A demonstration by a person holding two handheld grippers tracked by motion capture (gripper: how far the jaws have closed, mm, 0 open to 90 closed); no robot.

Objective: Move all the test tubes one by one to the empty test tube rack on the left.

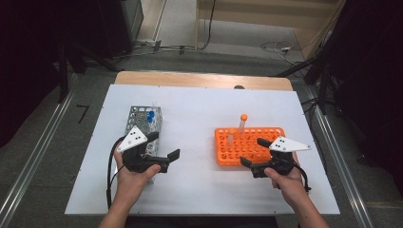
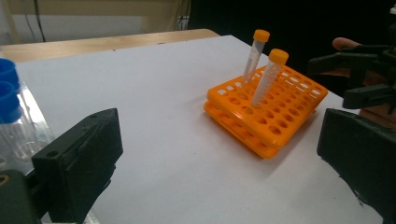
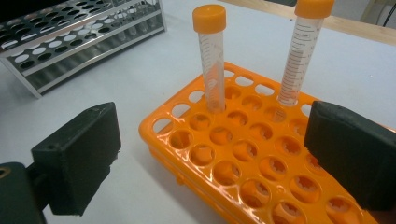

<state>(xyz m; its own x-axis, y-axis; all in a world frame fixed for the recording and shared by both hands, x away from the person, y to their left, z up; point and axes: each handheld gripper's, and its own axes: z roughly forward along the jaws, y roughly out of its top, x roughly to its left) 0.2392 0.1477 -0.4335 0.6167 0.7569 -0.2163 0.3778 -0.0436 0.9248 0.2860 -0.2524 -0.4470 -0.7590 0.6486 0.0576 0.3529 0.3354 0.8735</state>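
Hovering with jaws spread, the right gripper (image 1: 251, 153) should straddle one orange-capped tube (image 3: 211, 60), frame centre, squarely

White table (image 1: 199, 190), grey floor (image 1: 57, 142), cables (image 1: 275, 47)

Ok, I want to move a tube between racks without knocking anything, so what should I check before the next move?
1. Left gripper open, nothing held: ok.
2. Right gripper open, nothing held: ok.
3. Two orange-capped tubes standing in the orange rack, leaning somewhat: ok.
4. Right gripper close to the orange rack, with both tubes in front of its fingers: ok.
5. Blue-capped tubes in the metal rack: ok.
6. Whether each tube is fully seated: cannot tell.
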